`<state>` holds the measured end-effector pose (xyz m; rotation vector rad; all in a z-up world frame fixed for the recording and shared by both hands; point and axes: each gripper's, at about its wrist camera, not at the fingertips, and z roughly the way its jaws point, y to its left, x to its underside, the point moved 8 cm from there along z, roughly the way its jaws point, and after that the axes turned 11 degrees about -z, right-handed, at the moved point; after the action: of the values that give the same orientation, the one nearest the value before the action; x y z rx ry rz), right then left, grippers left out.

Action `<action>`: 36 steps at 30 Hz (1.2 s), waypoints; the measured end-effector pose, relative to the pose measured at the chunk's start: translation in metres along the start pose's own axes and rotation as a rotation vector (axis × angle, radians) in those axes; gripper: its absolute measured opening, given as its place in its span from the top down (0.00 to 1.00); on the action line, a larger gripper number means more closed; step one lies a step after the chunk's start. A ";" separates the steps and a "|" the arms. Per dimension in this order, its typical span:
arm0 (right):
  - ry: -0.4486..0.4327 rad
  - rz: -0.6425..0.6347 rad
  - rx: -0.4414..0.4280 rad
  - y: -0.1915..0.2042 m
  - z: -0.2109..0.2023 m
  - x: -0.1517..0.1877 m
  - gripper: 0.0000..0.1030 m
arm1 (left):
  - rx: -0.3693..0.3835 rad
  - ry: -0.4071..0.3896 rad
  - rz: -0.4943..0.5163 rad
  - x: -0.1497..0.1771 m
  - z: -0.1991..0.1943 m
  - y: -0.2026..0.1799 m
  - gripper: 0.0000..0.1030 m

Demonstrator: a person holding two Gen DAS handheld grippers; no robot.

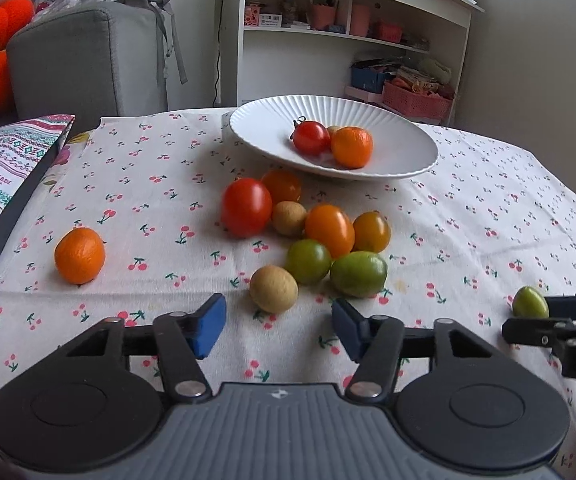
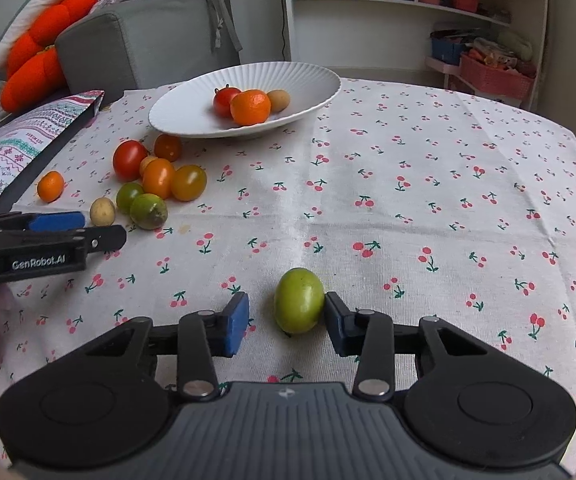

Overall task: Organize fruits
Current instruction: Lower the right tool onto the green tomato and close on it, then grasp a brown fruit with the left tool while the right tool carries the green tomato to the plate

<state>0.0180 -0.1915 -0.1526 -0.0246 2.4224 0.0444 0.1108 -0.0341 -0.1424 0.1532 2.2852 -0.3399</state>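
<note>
The right tool (image 2: 286, 322) brackets a lone green fruit (image 2: 299, 300) at lower centre, one pad touching, the other clear. The left tool (image 1: 278, 330) is spread before a tan fruit (image 1: 274, 289). Three fruits lie in the plate (image 2: 192, 116); about ten remain on the counter (image 2: 427, 200).

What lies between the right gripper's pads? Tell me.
A green fruit sits between the right gripper's pads, touching only the right one, seen in the right wrist view.

One white ribbed plate (image 2: 192, 112) held three fruits; nine loose fruits (image 1: 307, 236) lay clustered on the cherry-print cloth, and one green oval fruit (image 2: 299, 301) lay apart.
</note>
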 end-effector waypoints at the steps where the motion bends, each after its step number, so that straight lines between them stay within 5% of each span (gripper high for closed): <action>1: 0.000 0.000 -0.001 0.000 0.000 0.000 0.64 | 0.000 0.001 -0.005 -0.001 0.001 0.000 0.57; 12: -0.008 -0.010 0.000 -0.003 0.005 -0.005 0.63 | -0.018 0.014 -0.052 -0.008 0.005 0.002 0.86; 18: -0.012 -0.026 0.007 -0.003 0.007 -0.010 0.76 | -0.003 0.029 -0.061 -0.008 0.004 0.002 0.87; 36: -0.051 -0.026 -0.076 0.008 0.001 -0.023 0.77 | 0.054 0.033 -0.104 -0.018 -0.009 0.002 0.87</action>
<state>0.0360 -0.1834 -0.1380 -0.0885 2.3681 0.1235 0.1166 -0.0299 -0.1234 0.0678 2.3225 -0.4570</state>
